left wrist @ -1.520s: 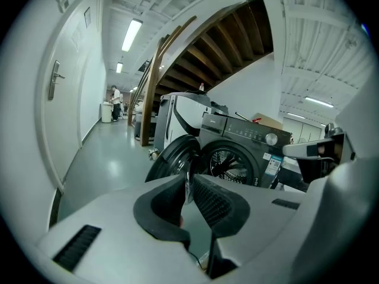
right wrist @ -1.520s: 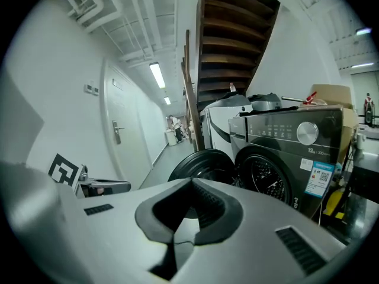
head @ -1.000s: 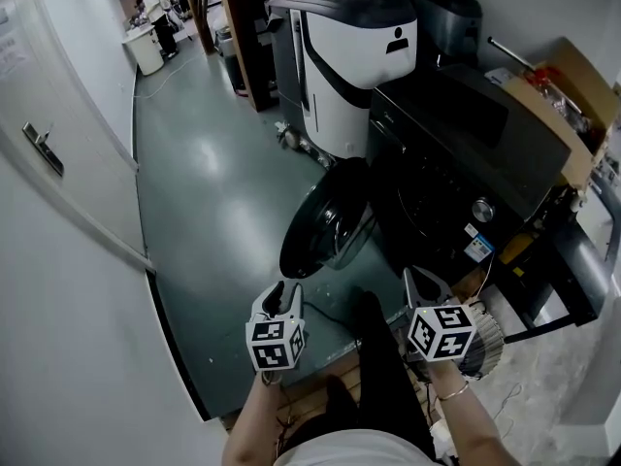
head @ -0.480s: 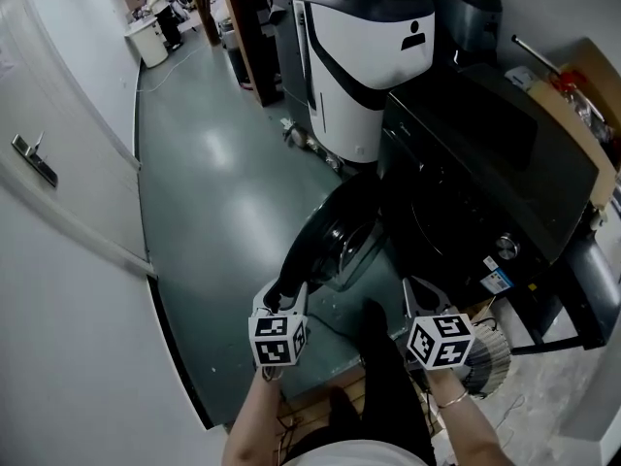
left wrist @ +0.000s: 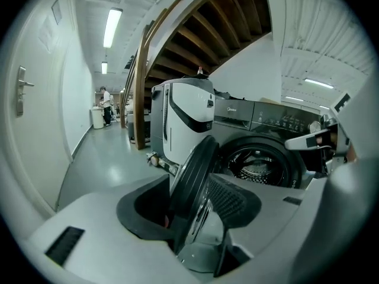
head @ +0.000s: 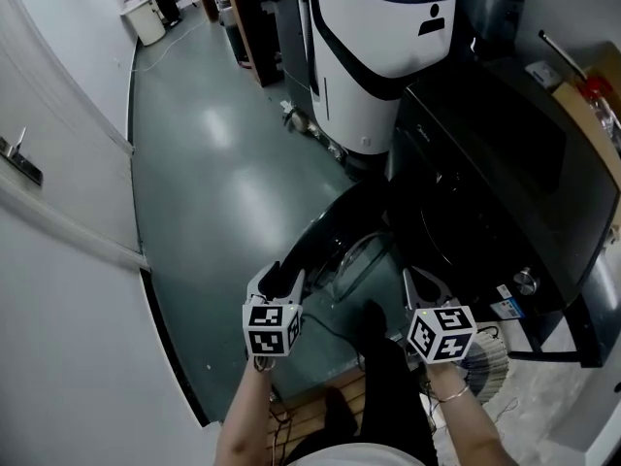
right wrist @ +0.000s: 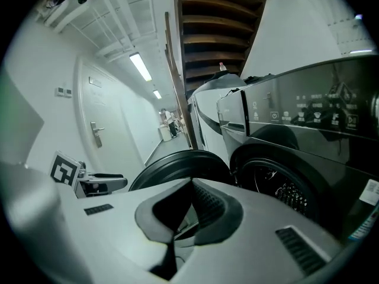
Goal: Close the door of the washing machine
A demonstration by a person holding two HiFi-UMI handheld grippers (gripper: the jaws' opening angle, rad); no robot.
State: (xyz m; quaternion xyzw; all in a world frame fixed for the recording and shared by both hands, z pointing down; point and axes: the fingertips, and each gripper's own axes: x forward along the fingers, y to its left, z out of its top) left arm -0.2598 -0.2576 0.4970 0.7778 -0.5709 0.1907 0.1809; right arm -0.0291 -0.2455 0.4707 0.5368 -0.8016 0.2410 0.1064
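The left gripper point(left wrist: 198, 188) has just been spreading its jaws wide. The door point(left wrist: 198, 152) rim stands in the gap unpinched, probably ready for a push. The right gripper point(right wrist: 190, 188) is pressed closed and empty, seemingly spare. The door hangs open at nine o'clock of the washing machine point(left wrist: 266, 123).

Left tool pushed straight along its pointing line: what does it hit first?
The edge of the round black washing-machine door, already standing between the left tool's jaws, which have just been opening. Depth is hard to judge, but nothing sits nearer.
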